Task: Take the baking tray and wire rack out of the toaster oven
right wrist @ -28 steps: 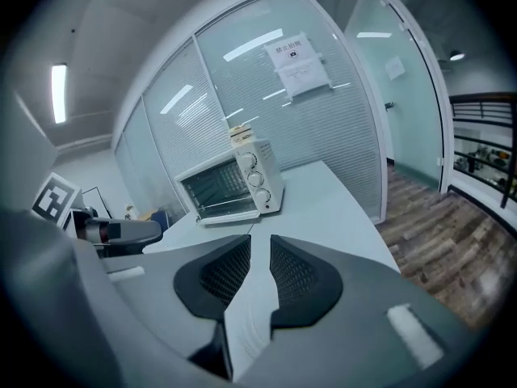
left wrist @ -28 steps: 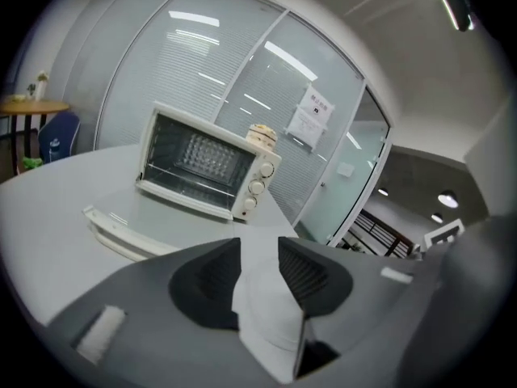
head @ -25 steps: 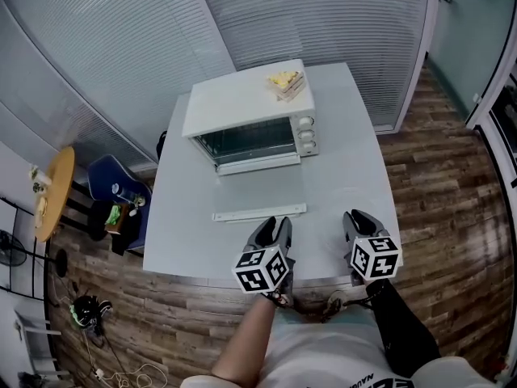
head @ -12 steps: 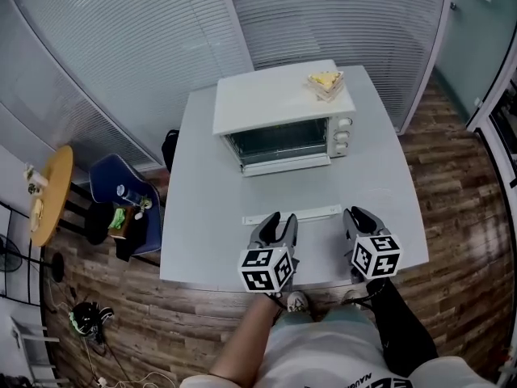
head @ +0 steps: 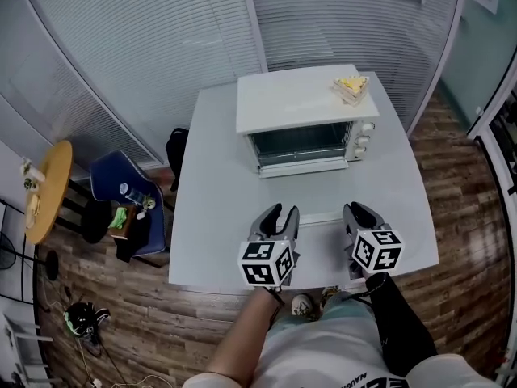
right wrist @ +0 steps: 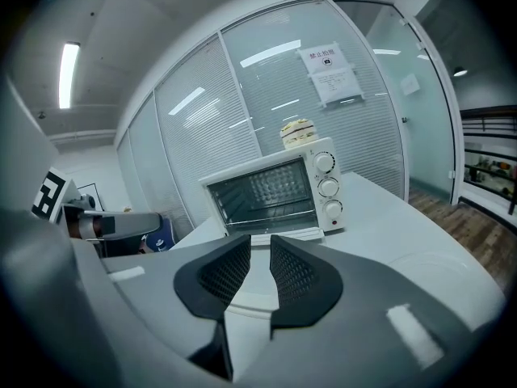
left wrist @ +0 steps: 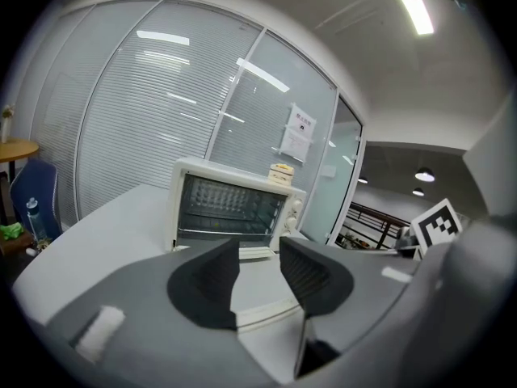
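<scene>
The person stands at the near edge of a white table (head: 210,217), one gripper in each hand, both held just above the tabletop and pointing toward the far side. The left gripper (head: 281,212) is open, its jaws well apart with only bare table showing between them. The right gripper (head: 360,210) is also open, by a narrower gap, and holds nothing. A narrow white bar (head: 321,218) lies flat on the table, reaching across between the two grippers near their tips.

Farther back, well apart from both grippers, the white toaster oven (head: 307,107) stands on the far part of the table with its front toward the person and its knobs (head: 367,140) on the right. The wire rack (right wrist: 271,186) is inside it, seen through the front. The baking tray cannot be made out in there. A small yellow stack of food (head: 352,86) rests on the oven's top, at the right corner. Behind the table runs a glass wall with blinds (head: 161,39).
</scene>
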